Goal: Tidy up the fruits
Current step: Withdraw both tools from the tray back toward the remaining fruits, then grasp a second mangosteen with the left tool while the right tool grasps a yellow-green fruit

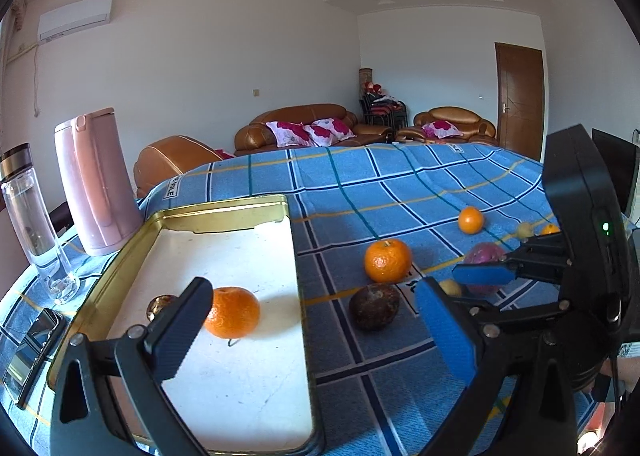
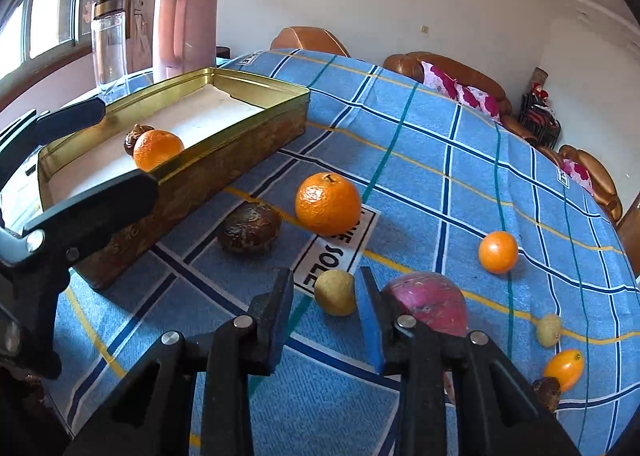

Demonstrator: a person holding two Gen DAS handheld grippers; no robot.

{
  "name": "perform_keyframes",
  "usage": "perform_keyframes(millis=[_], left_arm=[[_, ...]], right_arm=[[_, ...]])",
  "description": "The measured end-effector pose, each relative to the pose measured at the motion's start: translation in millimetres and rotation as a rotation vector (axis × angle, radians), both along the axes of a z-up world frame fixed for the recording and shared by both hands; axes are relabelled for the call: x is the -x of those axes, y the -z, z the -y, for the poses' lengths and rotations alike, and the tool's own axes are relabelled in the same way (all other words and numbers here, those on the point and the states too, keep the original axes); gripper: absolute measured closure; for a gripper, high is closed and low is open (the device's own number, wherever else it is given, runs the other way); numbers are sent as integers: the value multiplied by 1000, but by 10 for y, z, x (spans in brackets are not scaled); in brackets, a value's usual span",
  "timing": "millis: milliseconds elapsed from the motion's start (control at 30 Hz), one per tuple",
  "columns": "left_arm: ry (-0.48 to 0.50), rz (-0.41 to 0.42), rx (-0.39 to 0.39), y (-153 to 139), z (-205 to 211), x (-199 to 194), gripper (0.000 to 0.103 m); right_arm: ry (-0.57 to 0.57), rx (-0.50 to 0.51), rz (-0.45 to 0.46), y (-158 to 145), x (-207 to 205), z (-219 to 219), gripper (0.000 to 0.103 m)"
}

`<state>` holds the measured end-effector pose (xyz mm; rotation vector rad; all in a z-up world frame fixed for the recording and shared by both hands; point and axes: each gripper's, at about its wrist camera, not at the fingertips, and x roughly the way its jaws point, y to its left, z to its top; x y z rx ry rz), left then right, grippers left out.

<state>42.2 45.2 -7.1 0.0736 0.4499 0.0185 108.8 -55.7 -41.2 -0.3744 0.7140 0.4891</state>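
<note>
The left gripper (image 1: 308,320) hangs with its jaws spread wide and nothing between them, one finger over the gold tin tray (image 1: 224,212) and the other over the blue plaid cloth (image 1: 400,184) that covers the counter. Just past its left finger, inside the tray, lies a tangerine (image 1: 232,312), with a small dark brown fruit (image 1: 160,305) close beside it. The right gripper (image 2: 326,320) is low over the cloth, jaws partly open and empty, with a small yellowish fruit (image 2: 335,293) just ahead of the gap between the fingertips. Immediately to the right of its right finger sits a reddish-purple fruit (image 2: 430,306). Farther out, a dark passion fruit (image 2: 248,228) rests on the cloth near the tray's long wall, and a large tangerine (image 2: 328,203) lies just beside it, at the edge of a printed white label (image 2: 332,252). A smaller orange (image 2: 498,252) sits well apart to the right. Near the right edge of the right wrist view are a second yellowish fruit (image 2: 549,330), a kumquat (image 2: 564,368) and another dark fruit (image 2: 546,392), close together. Behind the tray stand a pink kettle (image 1: 94,180) and a clear bottle (image 1: 34,216), and a phone (image 1: 34,348) lies on the counter beside the tray.
</note>
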Motion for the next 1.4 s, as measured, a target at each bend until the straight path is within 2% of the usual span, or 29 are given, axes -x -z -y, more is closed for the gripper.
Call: perform_keyframes(millis=[167, 233, 367, 467, 733, 967, 1100, 1233, 1300, 1367, 1400], left_arm=[[40, -7, -15, 2, 118, -21, 10], [52, -4, -13, 1, 144, -19, 10], [101, -11, 17, 20, 219, -24, 11], [121, -46, 51, 54, 239, -81, 12], [154, -130, 132, 141, 166, -207, 15], [154, -152, 79, 160, 176, -197, 19], [87, -167, -3, 190, 143, -210, 19], [70, -178, 47, 194, 88, -239, 19], [94, -177, 19, 191, 195, -242, 19], [103, -192, 9, 190, 259, -291, 26], [108, -216, 32, 195, 239, -345, 26]], right_arm=[[5, 28, 10, 10, -11, -2, 70], [-9, 16, 8, -1, 21, 13, 70], [-18, -29, -34, 0, 16, 72, 72], [12, 23, 14, -5, 46, 53, 72], [-31, 56, -60, 90, -27, -27, 72], [-19, 12, -62, 58, -24, 51, 72], [-9, -6, -65, 46, -41, 90, 72], [7, -24, -62, 30, -58, 139, 72], [1, -25, -63, 31, -54, 127, 75], [0, -17, -60, 32, -53, 113, 77], [1, -31, -69, 28, -67, 133, 77]])
